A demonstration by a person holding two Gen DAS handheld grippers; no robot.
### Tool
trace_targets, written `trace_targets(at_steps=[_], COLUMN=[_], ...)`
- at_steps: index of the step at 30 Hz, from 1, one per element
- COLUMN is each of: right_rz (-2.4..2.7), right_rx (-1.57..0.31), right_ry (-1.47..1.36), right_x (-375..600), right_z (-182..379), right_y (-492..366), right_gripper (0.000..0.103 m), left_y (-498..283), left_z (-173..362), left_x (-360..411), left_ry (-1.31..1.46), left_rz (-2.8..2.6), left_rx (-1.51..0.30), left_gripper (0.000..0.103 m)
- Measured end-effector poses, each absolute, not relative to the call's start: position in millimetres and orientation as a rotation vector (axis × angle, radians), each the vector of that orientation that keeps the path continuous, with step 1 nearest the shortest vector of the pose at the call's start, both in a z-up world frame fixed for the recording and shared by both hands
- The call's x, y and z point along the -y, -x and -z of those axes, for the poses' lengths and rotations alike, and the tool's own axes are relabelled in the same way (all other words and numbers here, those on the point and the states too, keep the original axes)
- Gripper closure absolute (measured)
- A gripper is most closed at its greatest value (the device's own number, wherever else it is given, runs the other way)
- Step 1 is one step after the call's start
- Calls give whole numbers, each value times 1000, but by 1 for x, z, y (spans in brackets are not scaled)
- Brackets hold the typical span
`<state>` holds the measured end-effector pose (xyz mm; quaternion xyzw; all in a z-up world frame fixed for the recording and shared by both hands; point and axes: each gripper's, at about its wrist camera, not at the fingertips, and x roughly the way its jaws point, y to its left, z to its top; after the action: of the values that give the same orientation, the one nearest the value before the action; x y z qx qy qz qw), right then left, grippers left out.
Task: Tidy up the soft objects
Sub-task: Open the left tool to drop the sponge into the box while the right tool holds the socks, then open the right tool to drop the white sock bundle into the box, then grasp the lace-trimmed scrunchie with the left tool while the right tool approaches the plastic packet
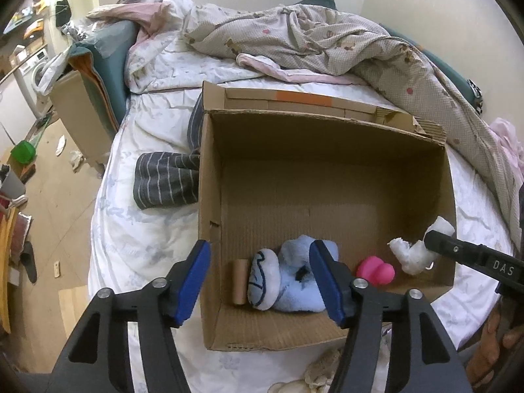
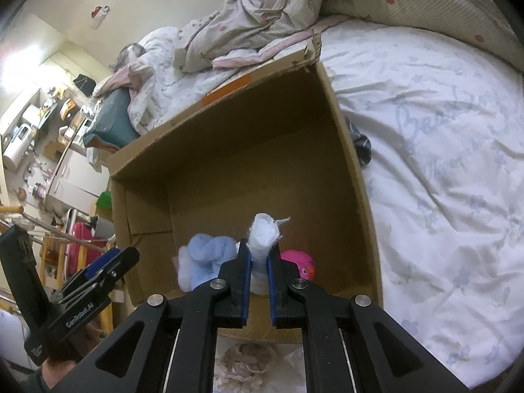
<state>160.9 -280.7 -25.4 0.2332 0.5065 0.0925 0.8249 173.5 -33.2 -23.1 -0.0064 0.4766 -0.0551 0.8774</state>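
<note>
Rumpled bedding (image 1: pixel 157 124) surrounds a cardboard box (image 1: pixel 209 196) holding a blue plush (image 1: pixel 291 281) and pink toy (image 1: pixel 376 270). Over it, the left gripper (image 1: pixel 260 281) gapes wide while the right gripper (image 2: pixel 259 278) pinches a white sock (image 2: pixel 263 235), apparently just above the box floor.

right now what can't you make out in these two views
- Striped grey garment: left wrist view, its right part is hidden behind the brown cardboard box wall.
- White rolled cloth: right wrist view, its lower end is covered by the right gripper, whose jaws are shut on it.
- Beige crumpled fabric: right wrist view, mostly hidden by the gripper body, identity unclear.
- Pink rounded toy: partly blocked.
</note>
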Motion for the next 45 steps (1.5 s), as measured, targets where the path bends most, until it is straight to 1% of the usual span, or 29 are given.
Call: trace_targets(at_steps=[2, 4, 5, 6, 7, 12, 18, 34, 45], right_rz=[-198, -193, -190, -187, -178, -168, -155, -145, -135], right_rx=[-1069, -1056, -1046, -1035, -1016, -975, -987, -997, -1024], right_ry=[-504, -507, -508, -510, -513, -517, -510, -488, -474], right_x=[283, 284, 284, 285, 286, 292, 296, 303, 308], right_z=[24, 21, 20, 17, 14, 7, 6, -5, 0], right_y=[-160, -160, -160, -159, -158, -155, -151, -112, -91], right_gripper=[92, 81, 66, 41, 25, 25, 25, 25, 25], left_y=[-173, -172, -172, -172, -172, -169, -161, -126, -104], left_z=[21, 19, 18, 17, 16, 15, 17, 16, 12], left_x=[34, 34, 34, 34, 34, 32, 28, 9, 21], left_ry=[17, 20, 19, 18, 16, 15, 3, 82, 42], left_rz=[121, 126, 127, 127, 125, 115, 99, 58, 64], left_rx=[-986, -976, -972, -969, -964, -963, -980, -1026, -1006], left_gripper=[43, 42, 42, 42, 41, 41, 40, 40, 40])
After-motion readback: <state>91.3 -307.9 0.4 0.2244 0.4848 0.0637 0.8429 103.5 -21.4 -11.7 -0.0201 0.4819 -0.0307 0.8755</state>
